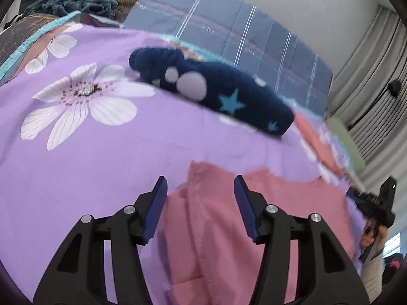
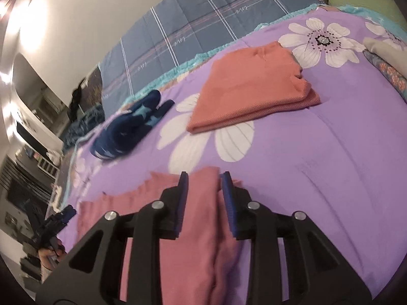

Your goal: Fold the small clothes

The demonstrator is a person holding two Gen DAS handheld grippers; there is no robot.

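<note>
A pink garment lies on the purple flowered bedspread. My left gripper is open, with its jaws astride the garment's left part, just above the cloth. In the right wrist view the same pink garment runs between the jaws of my right gripper, which stands open around a raised fold of it. A navy garment with stars and dots lies bunched farther back; it also shows in the right wrist view. A folded salmon garment lies beyond.
A blue plaid quilt lies at the far edge of the bed against a white wall. A green pillow and more folded cloth sit at the far right. Curtains hang at the right.
</note>
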